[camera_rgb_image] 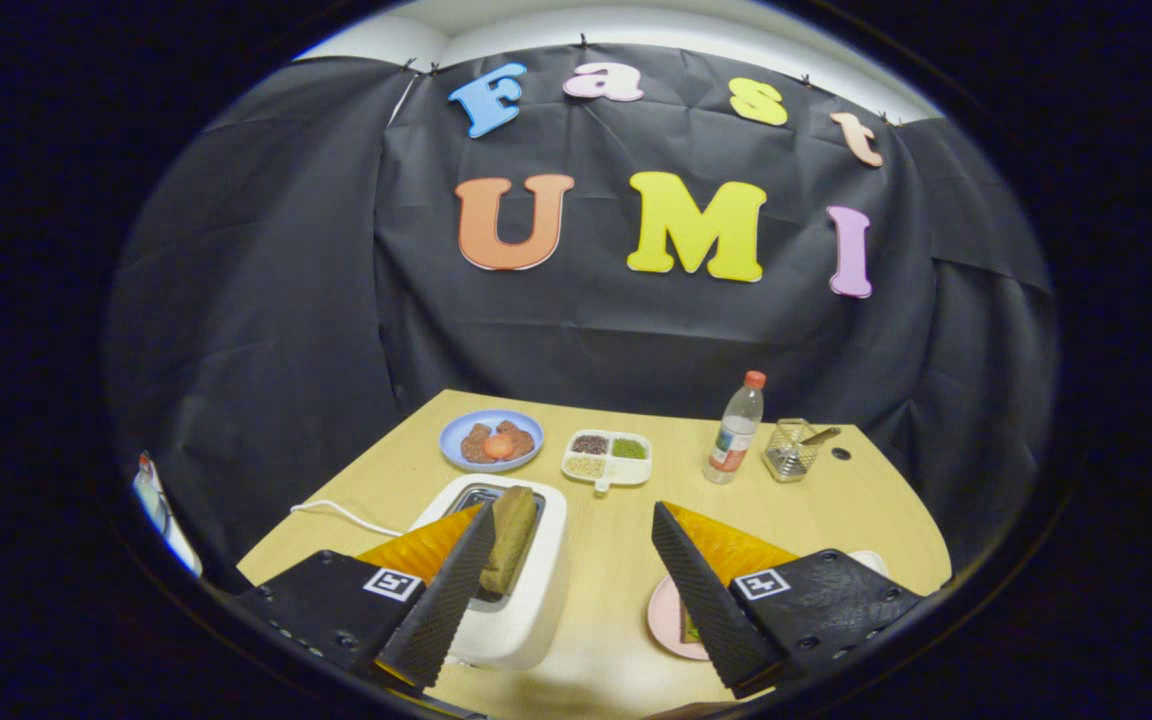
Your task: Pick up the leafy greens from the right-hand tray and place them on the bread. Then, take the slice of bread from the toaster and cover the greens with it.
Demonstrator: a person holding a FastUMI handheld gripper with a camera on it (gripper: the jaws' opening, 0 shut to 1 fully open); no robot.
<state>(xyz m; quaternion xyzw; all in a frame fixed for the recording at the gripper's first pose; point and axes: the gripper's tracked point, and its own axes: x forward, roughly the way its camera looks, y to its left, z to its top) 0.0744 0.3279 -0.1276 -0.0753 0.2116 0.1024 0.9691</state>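
Hovering over the tabletop [616, 560], hand-held gripper [573, 545] spread wide, holding nothing. Toaster [511, 610] with upright bread slice [510, 538] just beside its left finger; pink plate [664, 618] behind the right finger.

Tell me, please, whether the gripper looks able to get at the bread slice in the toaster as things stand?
Probably yes: the gripper is open, and the bread slice stands up out of the toaster slot beside the left finger, with nothing covering it.

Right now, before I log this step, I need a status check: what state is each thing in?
gripper: fingers open, nothing between them
toaster: bread slice standing up out of its slot
bottle: upright, capped
blue plate: holding food
divided tray: compartments filled
wire basket: upright, something sticking out of it
pink plate: partly hidden behind a finger
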